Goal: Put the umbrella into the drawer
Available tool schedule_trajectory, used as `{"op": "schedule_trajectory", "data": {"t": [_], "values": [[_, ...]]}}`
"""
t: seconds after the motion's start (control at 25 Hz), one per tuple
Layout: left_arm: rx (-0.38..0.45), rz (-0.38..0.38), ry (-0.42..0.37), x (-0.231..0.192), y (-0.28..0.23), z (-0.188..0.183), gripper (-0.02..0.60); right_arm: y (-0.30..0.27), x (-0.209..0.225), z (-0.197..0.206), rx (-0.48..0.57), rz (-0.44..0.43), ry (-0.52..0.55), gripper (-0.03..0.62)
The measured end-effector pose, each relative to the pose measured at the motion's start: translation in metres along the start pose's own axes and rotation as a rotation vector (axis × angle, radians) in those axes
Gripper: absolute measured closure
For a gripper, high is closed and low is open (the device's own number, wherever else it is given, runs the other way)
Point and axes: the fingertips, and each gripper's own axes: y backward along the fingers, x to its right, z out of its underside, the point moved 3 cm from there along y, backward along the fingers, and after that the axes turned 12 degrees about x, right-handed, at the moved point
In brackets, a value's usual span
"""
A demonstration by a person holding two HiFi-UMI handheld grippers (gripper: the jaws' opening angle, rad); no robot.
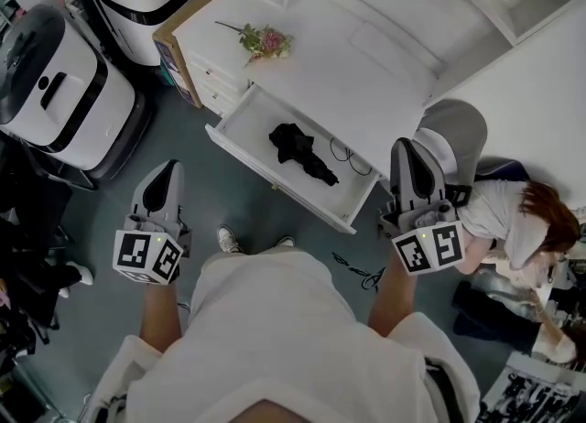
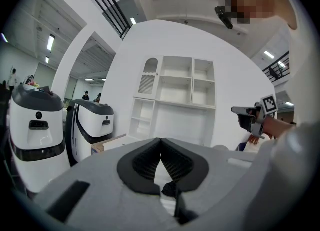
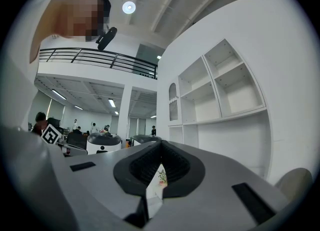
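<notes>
The umbrella [image 1: 302, 151], black and folded, is seen lying inside the open drawer [image 1: 255, 124] of the white cabinet [image 1: 352, 73], about in the middle of the drawer's floor. A thin dark cable [image 1: 346, 154] is seen just beside it, at its right. A small bunch of flowers [image 1: 265, 42] is laid on the cabinet top, well apart from the drawer.

The left gripper [image 1: 166, 169] is held before the drawer, to the left of it and not touching it. Its jaws are pressed together at the tips, and nothing is gripped between them. The right gripper [image 1: 408, 148] is held near the right corner of the drawer. Its jaws are closed fully as well, and nothing is held by them. Both grippers are pointed level toward the white shelf unit [image 2: 175, 95].

Two white machines [image 1: 55, 82] with black bands are placed at the left. A seated person [image 1: 513, 220] is seen at the right.
</notes>
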Motion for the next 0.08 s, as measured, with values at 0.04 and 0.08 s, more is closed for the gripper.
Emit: {"op": "schedule_trajectory", "data": {"t": [0.04,0.08], "values": [[-0.001,-0.002,0.001,0.0017,-0.0006,0.0007,0.568,-0.0003,0.0013,-0.0003,0.000,-0.003,0.001,0.594],[-0.002,-0.003,0.003,0.0033,-0.0013,0.0015,0.568,-0.0006,0.0027,-0.0005,0.000,-0.006,0.002,0.594]]}}
